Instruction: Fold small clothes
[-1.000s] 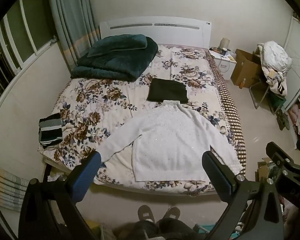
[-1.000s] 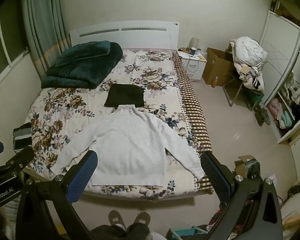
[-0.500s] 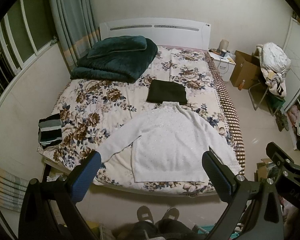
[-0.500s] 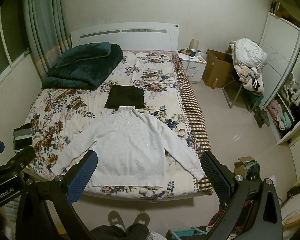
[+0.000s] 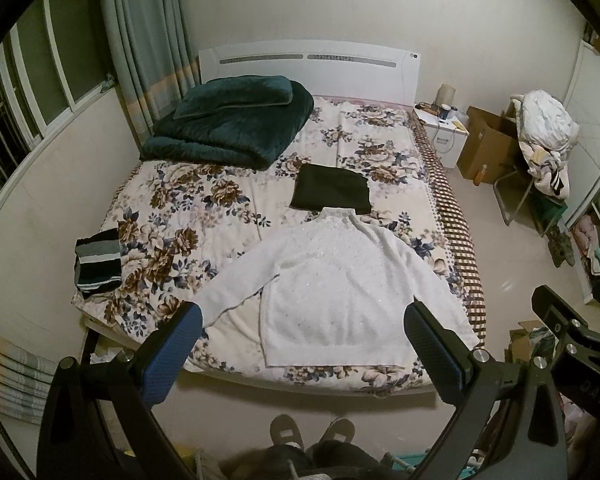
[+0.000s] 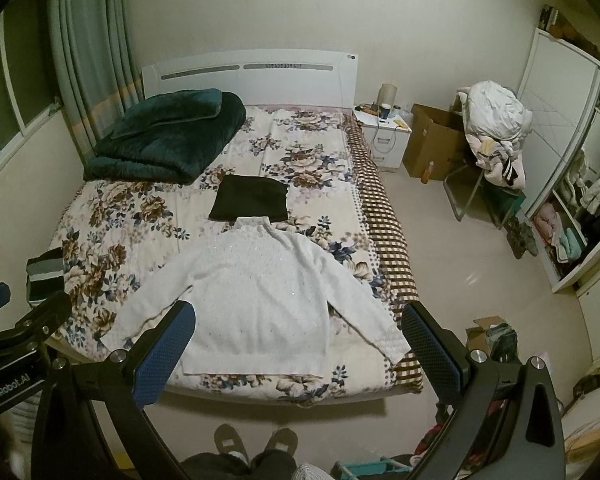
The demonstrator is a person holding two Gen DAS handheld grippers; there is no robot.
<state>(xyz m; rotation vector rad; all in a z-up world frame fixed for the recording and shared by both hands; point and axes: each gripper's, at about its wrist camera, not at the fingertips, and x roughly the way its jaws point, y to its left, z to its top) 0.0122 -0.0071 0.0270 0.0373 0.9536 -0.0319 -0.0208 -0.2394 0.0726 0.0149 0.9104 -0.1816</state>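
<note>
A white knit sweater [image 5: 340, 280] lies flat on the floral bed [image 5: 204, 208], front down toward the foot edge, both sleeves spread out; it also shows in the right wrist view [image 6: 256, 292]. A folded dark garment [image 5: 332, 194] lies just beyond its collar, and shows in the right wrist view [image 6: 252, 200] too. A folded striped garment [image 5: 98, 262] sits at the bed's left edge. My left gripper [image 5: 302, 332] and right gripper [image 6: 298, 330] are both open and empty, held high above the foot of the bed, well short of the sweater.
A folded dark green blanket [image 5: 228, 124] covers the bed's far left corner. A nightstand [image 5: 444, 132], a cardboard box [image 5: 488, 148] and a chair heaped with clothes [image 5: 544, 140] stand to the right. A wardrobe [image 6: 572, 160] is at far right. My feet [image 5: 308, 436] are at the bed's foot.
Both grippers have drawn back and risen slightly, so the bed looks a bit smaller and lower in view. Nothing on the bed has moved.
</note>
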